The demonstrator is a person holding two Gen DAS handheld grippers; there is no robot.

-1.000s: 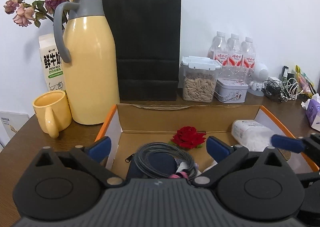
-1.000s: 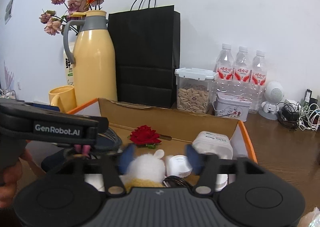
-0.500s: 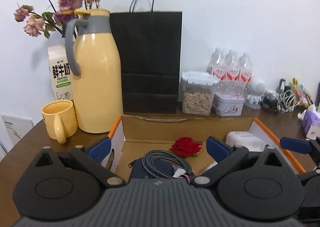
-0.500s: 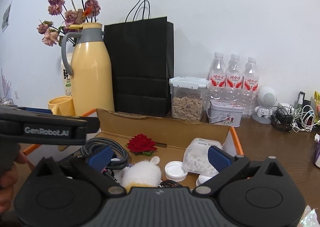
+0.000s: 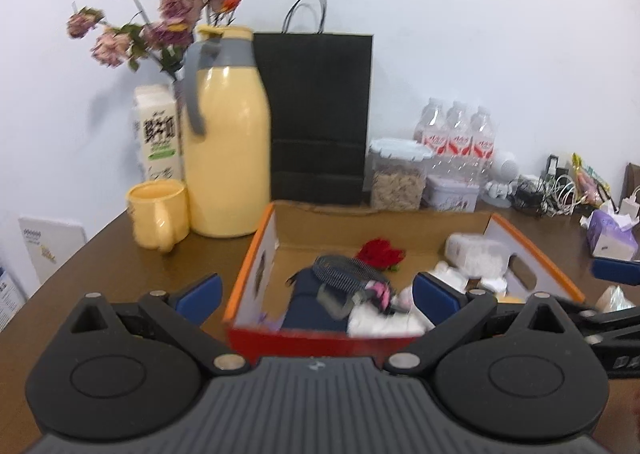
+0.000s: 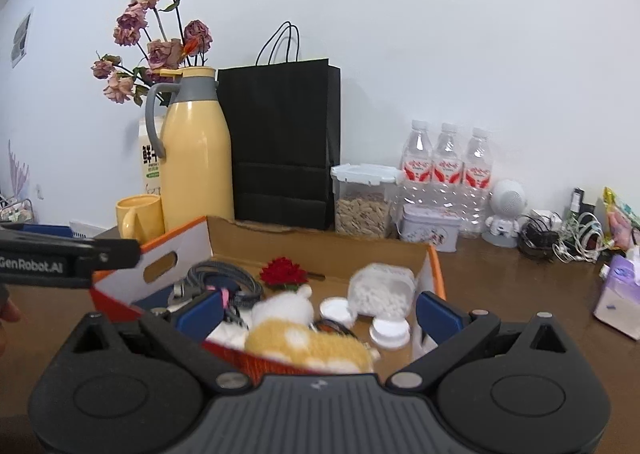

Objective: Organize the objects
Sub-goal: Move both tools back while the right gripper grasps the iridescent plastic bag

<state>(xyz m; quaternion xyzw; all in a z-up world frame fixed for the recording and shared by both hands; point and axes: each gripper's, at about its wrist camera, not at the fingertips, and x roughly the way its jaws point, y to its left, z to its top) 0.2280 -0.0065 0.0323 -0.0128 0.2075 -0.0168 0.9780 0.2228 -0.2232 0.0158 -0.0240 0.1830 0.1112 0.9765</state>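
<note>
An orange-edged cardboard box (image 5: 256, 254) (image 6: 434, 270) sits on the brown table. It holds a red rose (image 5: 380, 250) (image 6: 284, 272), a coiled grey cable (image 5: 344, 270) (image 6: 224, 276) on a dark blue pouch (image 5: 308, 310), a clear jar of white pellets (image 5: 476, 254) (image 6: 380, 290), white lids (image 6: 390, 330) and a white and yellow plush toy (image 6: 300, 330). My left gripper (image 5: 316, 292) is open and empty above the box's near edge. My right gripper (image 6: 318, 308) is open and empty above the plush toy.
Behind the box stand a yellow thermos (image 5: 226, 158), a yellow mug (image 5: 158, 216), a milk carton (image 5: 158, 134), dried flowers (image 6: 156, 50), a black paper bag (image 5: 320, 114), a snack container (image 6: 364, 202), a tin (image 6: 430, 226) and water bottles (image 6: 444, 166). Cables (image 6: 560, 238) and a tissue pack (image 6: 618, 294) lie right.
Both grippers have pulled back and up from the box. The right gripper's fingers, close around the plush a second ago, have opened wide; the plush lies in the box.
</note>
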